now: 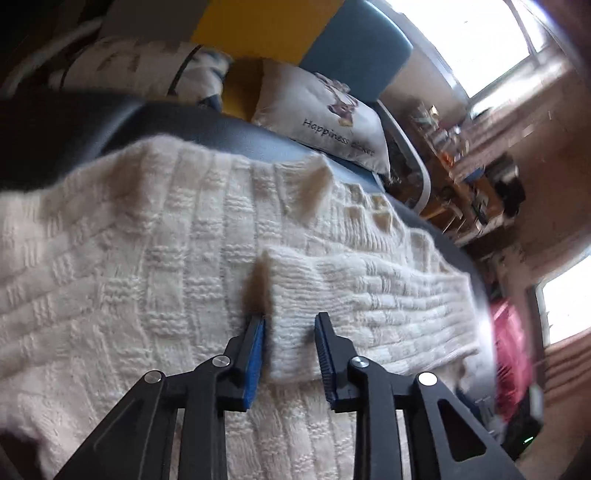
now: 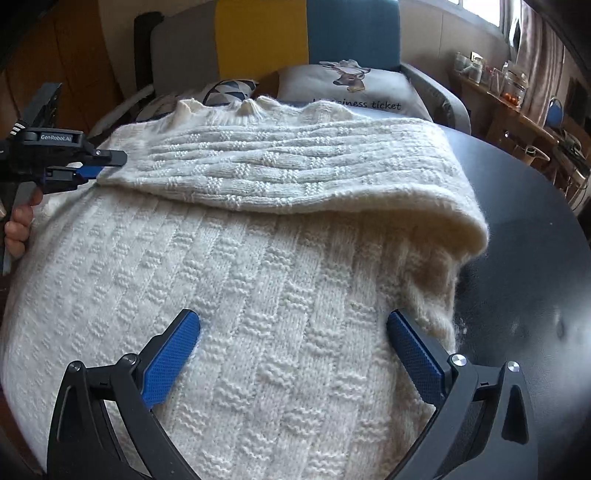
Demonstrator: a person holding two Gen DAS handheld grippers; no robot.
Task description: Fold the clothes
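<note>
Sweater (image 2: 258, 295), cream with a knitted block pattern, lies spread over a dark round surface (image 2: 535, 240) and fills most of both views. In the right wrist view a sleeve (image 2: 280, 162) is folded across the body of the garment, running from the left edge to the right of the frame, where it bends over the sweater's side. At the left edge of that view the left gripper (image 2: 99, 166) is closed on the sleeve's cuff end, with a hand (image 2: 18, 229) below it. In the left wrist view the left gripper (image 1: 290, 328) stands narrow, its blue pads pressing the cuff (image 1: 291, 295) between them at lower centre. The right gripper (image 2: 293, 332) is spread wide at the bottom of its frame, above the sweater's body, holding nothing. Beyond the surface, at the top, a pillow (image 2: 354, 88) printed with a deer rests on a sofa (image 2: 258, 33).
</note>
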